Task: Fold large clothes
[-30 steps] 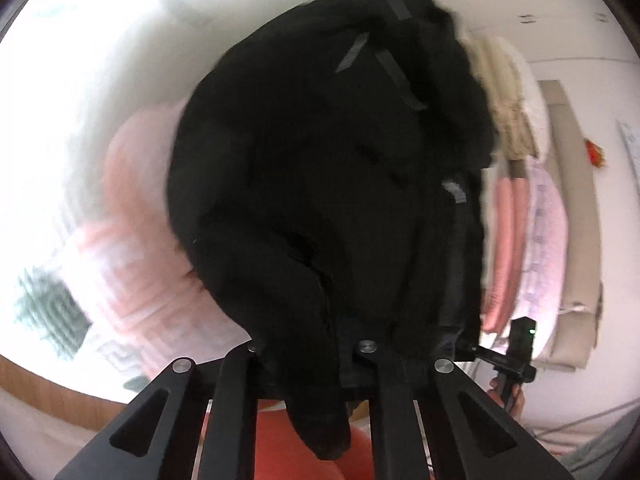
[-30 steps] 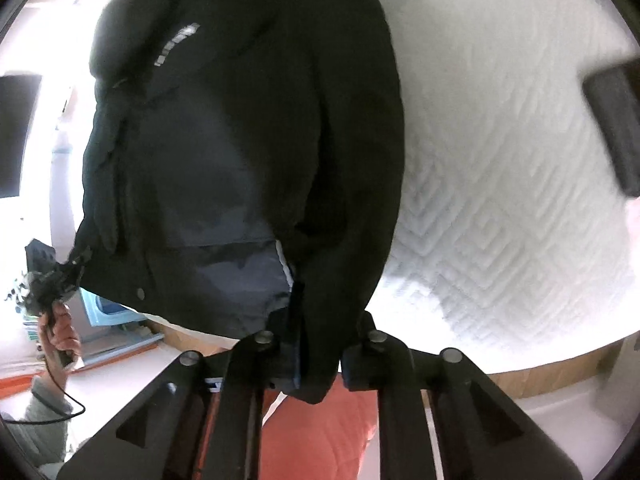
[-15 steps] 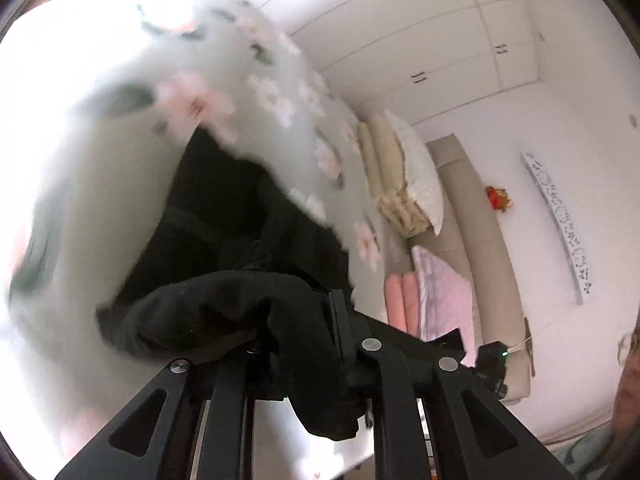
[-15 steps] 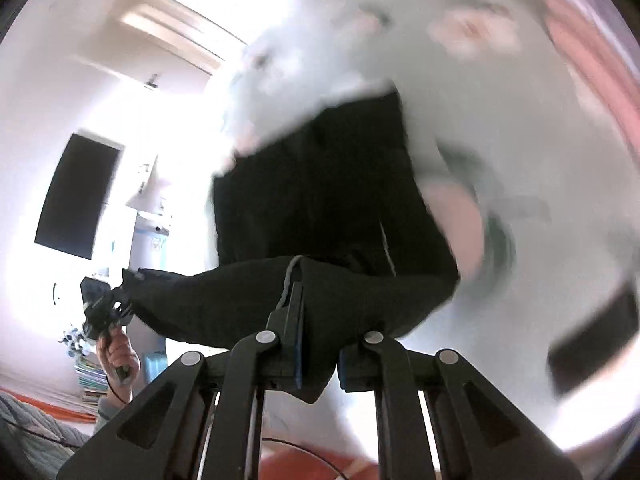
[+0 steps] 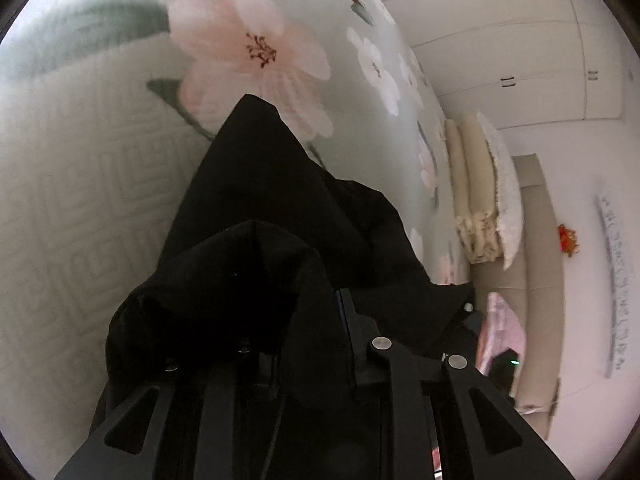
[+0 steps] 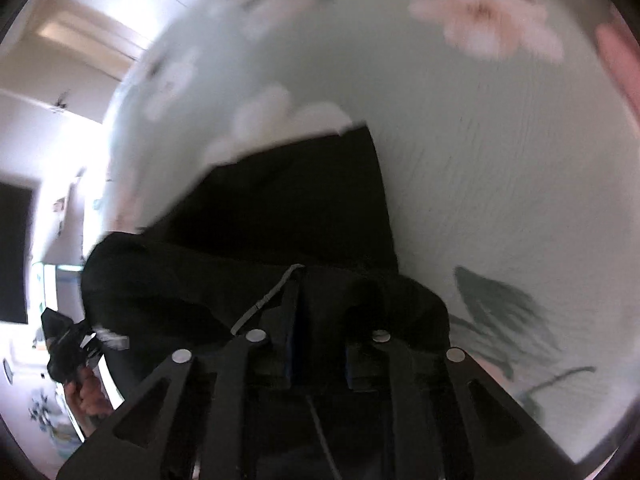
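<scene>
Black jacket point(image 5: 280, 208) on floral quilt point(image 5: 100, 160), no legible writing

No words or numbers can be read here. The long white wall strip point(image 5: 614, 280) has small dark marks, but they are too blurry to tell.

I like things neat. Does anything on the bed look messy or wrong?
Only the black jacket: it lies bunched and crumpled on the flowered bedspread, not flat, with folds heaped over both grippers' fingers. The left gripper and right gripper are opening, cloth between the jaws. Nothing looks torn or spilled.
</scene>
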### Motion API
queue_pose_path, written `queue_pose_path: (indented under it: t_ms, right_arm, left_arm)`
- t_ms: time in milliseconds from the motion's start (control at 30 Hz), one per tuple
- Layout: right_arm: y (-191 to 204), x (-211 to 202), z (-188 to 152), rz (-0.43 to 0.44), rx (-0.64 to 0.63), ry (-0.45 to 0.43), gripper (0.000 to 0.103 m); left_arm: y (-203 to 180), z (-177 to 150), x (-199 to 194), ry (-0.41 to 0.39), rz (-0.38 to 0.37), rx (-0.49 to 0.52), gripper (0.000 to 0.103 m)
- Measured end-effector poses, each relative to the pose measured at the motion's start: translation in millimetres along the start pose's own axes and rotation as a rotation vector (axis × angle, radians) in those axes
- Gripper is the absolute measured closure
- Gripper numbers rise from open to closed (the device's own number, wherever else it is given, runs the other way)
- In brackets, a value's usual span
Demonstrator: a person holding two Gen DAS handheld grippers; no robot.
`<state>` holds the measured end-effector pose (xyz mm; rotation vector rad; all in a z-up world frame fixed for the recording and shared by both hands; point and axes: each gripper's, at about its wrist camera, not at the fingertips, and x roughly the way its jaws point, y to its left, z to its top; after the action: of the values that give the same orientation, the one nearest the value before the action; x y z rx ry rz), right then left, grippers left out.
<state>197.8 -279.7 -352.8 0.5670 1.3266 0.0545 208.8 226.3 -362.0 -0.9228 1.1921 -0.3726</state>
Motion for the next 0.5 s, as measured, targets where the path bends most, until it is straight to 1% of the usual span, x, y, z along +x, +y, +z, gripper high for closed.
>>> queue_pose_path:
  t_ms: [33, 133, 200, 267, 300, 333, 400, 433, 500]
  right_arm:
    - [1.0, 5.3, 0.9, -0.011, -0.005, -0.003, 0.082]
    - [3.4, 12.9, 4.5, -0.036, -0.021, -0.006, 0.082]
    - [3.2, 14.1, 8.0, -0.037, -0.017, 0.011, 0.082]
    - [0.0, 13.2, 13.9, -0.015, 0.004, 0.027, 0.082]
    - [-3.9, 10.3, 17.3, 0.001, 0.023, 0.031, 0.081]
    - [-9.5, 2.3, 19.1, 0.016, 0.053, 0.027, 0.081]
    - [-16.1, -13.5, 21.8, 0.022, 0.092, -0.008, 0.080]
    - [-20.3, -22.3, 23.7, 0.036, 0.112, -0.021, 0.079]
    - [-24.3, -33.1, 27.3, 0.067, 0.141, -0.017, 0.075]
  left_arm:
    - [3.3, 2.9, 0.3, 0.018, -0.027, -0.002, 0.079]
    - [7.9, 9.2, -2.3, 0.078, -0.073, -0.003, 0.077]
    - [2.7, 10.2, -8.3, 0.113, -0.056, 0.017, 0.073]
    - [-11.2, 11.2, -19.9, 0.140, 0.063, 0.094, 0.065]
    - [-19.6, 11.6, -26.3, 0.143, 0.123, 0.143, 0.057]
    - [-32.3, 9.8, -39.6, 0.141, 0.188, 0.215, 0.050]
    - [-43.5, 7.6, -61.9, 0.156, 0.209, 0.281, 0.047]
    - [-46.4, 7.6, -72.1, 0.149, 0.233, 0.299, 0.043]
    - [-52.8, 3.9, -97.7, 0.103, 0.330, 0.352, 0.035]
